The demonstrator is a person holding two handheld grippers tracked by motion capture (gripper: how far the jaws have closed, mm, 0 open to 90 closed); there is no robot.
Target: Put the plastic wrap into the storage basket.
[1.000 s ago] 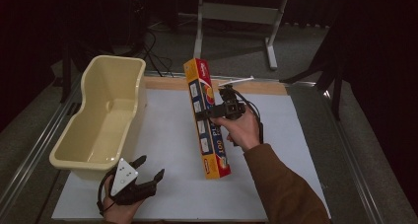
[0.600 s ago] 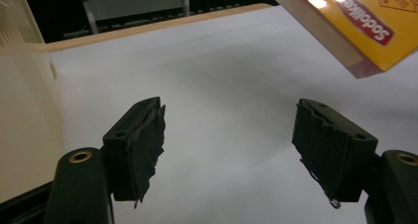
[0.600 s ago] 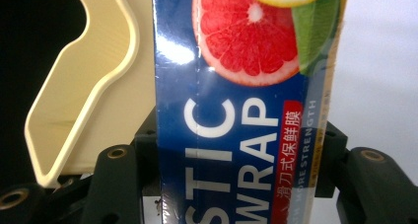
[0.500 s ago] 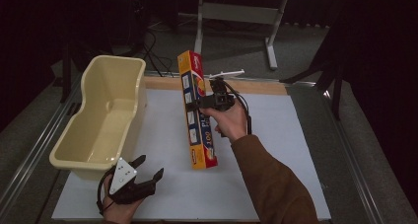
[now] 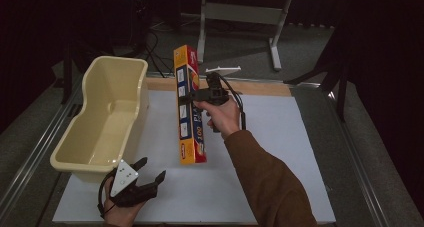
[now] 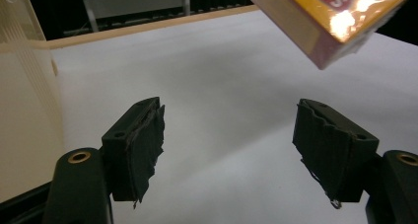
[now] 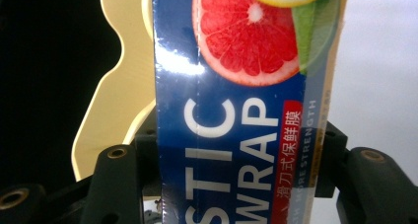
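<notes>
Right hand-held gripper [image 5: 194, 98] clamps plastic wrap box [image 5: 189, 107] mid-length, box lifted off desk [image 5: 280, 162], tilted beside cream tub [image 5: 107, 119]. Step: carrying toward tub (probably destination). Next: swing over rim, lower, release. Left hand-held gripper [image 5: 145, 181] rests wide open, empty.
</notes>
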